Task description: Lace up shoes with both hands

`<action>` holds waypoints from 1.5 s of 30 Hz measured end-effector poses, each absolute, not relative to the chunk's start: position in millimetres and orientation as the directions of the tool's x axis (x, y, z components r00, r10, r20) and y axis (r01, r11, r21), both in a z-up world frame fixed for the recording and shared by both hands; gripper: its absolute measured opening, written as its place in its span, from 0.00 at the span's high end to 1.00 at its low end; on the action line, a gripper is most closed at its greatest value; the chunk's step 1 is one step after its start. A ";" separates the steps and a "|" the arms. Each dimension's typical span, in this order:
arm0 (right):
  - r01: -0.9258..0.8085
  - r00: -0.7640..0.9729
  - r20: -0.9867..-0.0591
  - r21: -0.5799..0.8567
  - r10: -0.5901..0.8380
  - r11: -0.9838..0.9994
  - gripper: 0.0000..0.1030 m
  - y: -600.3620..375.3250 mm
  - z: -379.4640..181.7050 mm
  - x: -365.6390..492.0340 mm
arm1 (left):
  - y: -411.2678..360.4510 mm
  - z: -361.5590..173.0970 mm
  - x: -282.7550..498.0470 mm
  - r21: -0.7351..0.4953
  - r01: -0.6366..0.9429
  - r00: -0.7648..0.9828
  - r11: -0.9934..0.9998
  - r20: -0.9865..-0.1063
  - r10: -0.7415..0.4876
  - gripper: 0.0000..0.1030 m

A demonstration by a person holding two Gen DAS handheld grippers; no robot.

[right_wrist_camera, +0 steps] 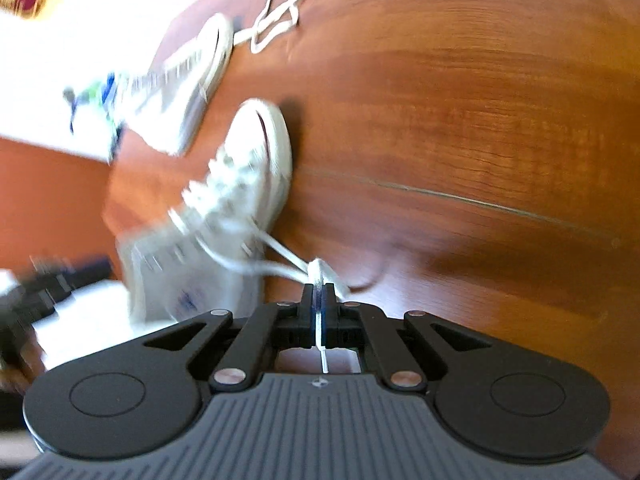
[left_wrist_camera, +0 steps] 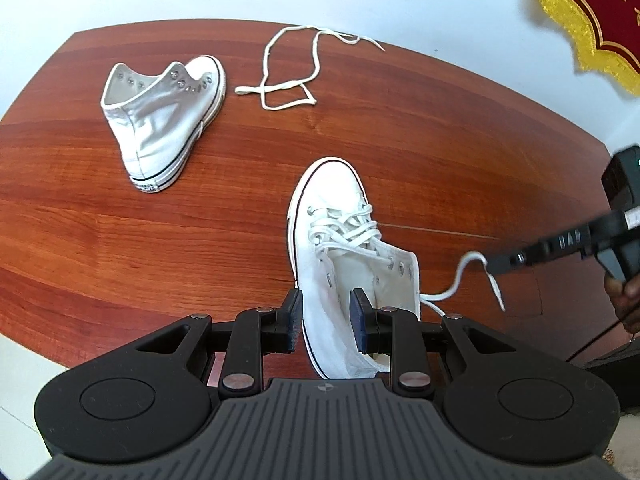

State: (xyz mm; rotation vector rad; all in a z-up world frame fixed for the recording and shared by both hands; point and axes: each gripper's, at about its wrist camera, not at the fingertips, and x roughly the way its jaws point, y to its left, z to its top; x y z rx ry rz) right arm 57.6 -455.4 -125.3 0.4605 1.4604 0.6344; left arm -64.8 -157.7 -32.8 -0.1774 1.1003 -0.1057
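A white high-top shoe (left_wrist_camera: 336, 216), partly laced, stands on the wooden table (left_wrist_camera: 440, 140) with its toe pointing away. My left gripper (left_wrist_camera: 327, 318) is shut on the shoe's left side wall, one finger outside by the sole and one inside the collar. My right gripper (left_wrist_camera: 494, 266) comes in from the right, shut on the shoe's free lace end (left_wrist_camera: 466, 264), which runs back to the upper eyelets. The right wrist view is blurred: it shows the right gripper (right_wrist_camera: 319, 294) pinching that lace (right_wrist_camera: 280, 252), pulled out from the shoe (right_wrist_camera: 240, 184).
A second white high-top (left_wrist_camera: 160, 120), with no lace in it, lies on its side at the far left, also in the right wrist view (right_wrist_camera: 184, 76). A loose white lace (left_wrist_camera: 288, 76) lies beyond it near the table's far edge. A red and gold banner (left_wrist_camera: 592, 12) hangs at the upper right. A hand (left_wrist_camera: 624, 296) holds the right gripper.
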 end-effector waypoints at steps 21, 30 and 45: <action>0.265 0.247 -0.600 0.797 0.761 0.543 0.98 -383.9 -108.1 55.8 | -143.7 -48.4 -37.5 -0.233 0.105 0.396 0.967 -0.882 -0.256 0.72; 0.295 0.336 -0.615 0.788 0.713 0.540 0.98 -369.6 -112.6 30.6 | -126.9 -55.4 -32.6 -0.267 0.187 0.342 0.945 -0.884 -0.318 0.72; 0.353 0.585 -0.678 0.707 0.445 0.613 0.98 -337.8 -112.9 -30.5 | -111.5 -37.8 -3.1 -0.350 0.432 0.265 0.831 -0.832 -0.488 0.72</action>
